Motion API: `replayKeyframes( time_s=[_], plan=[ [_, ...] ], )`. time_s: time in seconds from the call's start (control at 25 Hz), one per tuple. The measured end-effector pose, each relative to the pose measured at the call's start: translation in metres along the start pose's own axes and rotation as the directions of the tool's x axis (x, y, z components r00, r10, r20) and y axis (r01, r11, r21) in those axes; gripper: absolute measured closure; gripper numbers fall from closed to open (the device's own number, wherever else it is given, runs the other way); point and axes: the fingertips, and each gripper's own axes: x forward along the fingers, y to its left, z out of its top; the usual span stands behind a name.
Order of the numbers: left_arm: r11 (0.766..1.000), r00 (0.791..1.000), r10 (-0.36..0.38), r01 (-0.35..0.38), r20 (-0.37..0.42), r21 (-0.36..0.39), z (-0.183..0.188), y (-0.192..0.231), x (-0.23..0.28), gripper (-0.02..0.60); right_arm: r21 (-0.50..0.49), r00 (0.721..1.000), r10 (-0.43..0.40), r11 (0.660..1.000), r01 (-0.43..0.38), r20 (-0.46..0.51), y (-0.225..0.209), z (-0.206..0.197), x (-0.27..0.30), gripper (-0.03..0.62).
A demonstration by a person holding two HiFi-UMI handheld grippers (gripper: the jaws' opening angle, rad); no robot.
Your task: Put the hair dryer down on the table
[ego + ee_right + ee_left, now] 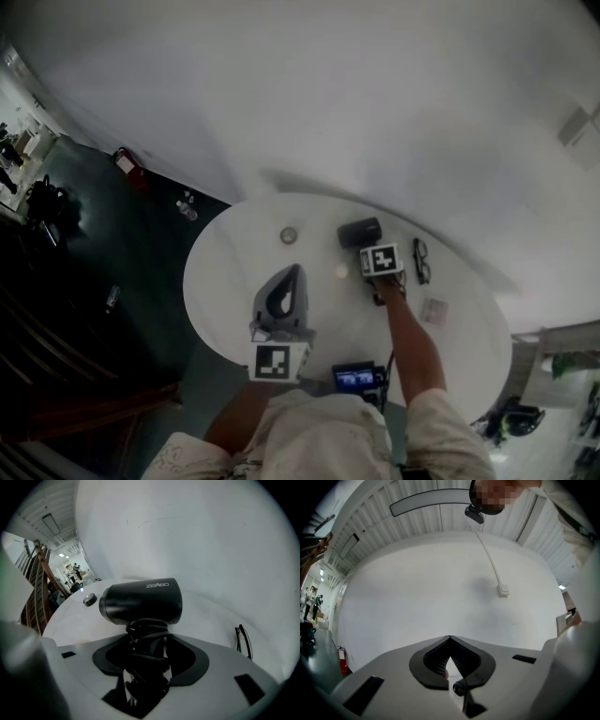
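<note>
right gripper (147,641) jaws clamped on the cord-wrapped handle of the black hair dryer (140,603), barrel lying crosswise left-right just beyond them, low over the worktop's (234,272) far right; left gripper (296,274) jaws closed, empty.

Bench (225,281): round, white top, its left part bare.
Disc (289,234): small, round, dark-rimmed, lying on the far side.
Glasses (421,261): dark frame, lying at the far right.
Patterned square (434,310): small and flat, just nearer than the glasses.
Hair dryer (359,232): black, between disc and glasses. It may be resting on the top, but contact is unclear.
</note>
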Motion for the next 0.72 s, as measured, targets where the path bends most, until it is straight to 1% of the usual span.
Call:
replayKeyframes(
  time_s=[0.04, 0.12, 0.24, 0.4, 0.56, 0.6, 0.64, 0.72],
  plan=[
    [1.000, 1.000, -0.001, 0.001, 0.000, 0.005, 0.000, 0.001, 0.000, 0.586, 0.011, 0.999, 0.003, 1.000, -0.003, -0.032, 0.002, -0.005, 0.000, 0.365],
    [1.000, 1.000, -0.001, 0.001, -0.006, 0.005, 0.000, 0.002, -0.001, 0.586, 0.015, 0.999, 0.004, 1.000, -0.003, -0.051, 0.004, -0.007, 0.001, 0.365],
    [1.000, 1.000, -0.007, 0.007, 0.002, 0.014, 0.001, 0.001, -0.001, 0.586, 0.001, 0.999, -0.023, 1.000, 0.023, -0.043, 0.000, -0.005, 0.001, 0.364],
    [1.000, 1.000, -0.012, 0.012, 0.002, -0.009, 0.001, -0.002, -0.003, 0.586, -0.001, 0.999, -0.010, 1.000, 0.010, -0.037, 0.004, -0.004, 0.002, 0.364],
    [1.000, 1.000, -0.018, 0.018, 0.012, 0.001, 0.003, 0.000, -0.003, 0.586, -0.027, 0.999, -0.021, 0.999, 0.020, -0.040, 0.005, -0.003, 0.002, 0.361],
    [1.000, 1.000, -0.020, 0.020, 0.012, 0.001, 0.003, -0.001, -0.002, 0.586, -0.023, 0.999, -0.015, 1.000, 0.014, -0.041, 0.007, -0.004, 0.002, 0.349],
    [1.000, 1.000, -0.021, 0.021, 0.012, -0.001, 0.003, -0.002, -0.001, 0.586, -0.015, 0.999, -0.001, 1.000, 0.000, -0.035, 0.009, -0.002, 0.003, 0.312],
    [1.000, 1.000, -0.023, 0.023, 0.012, -0.002, 0.003, -0.002, -0.001, 0.586, 0.002, 1.000, 0.019, 1.000, -0.019, -0.006, 0.011, 0.002, 0.004, 0.293]
  ],
)
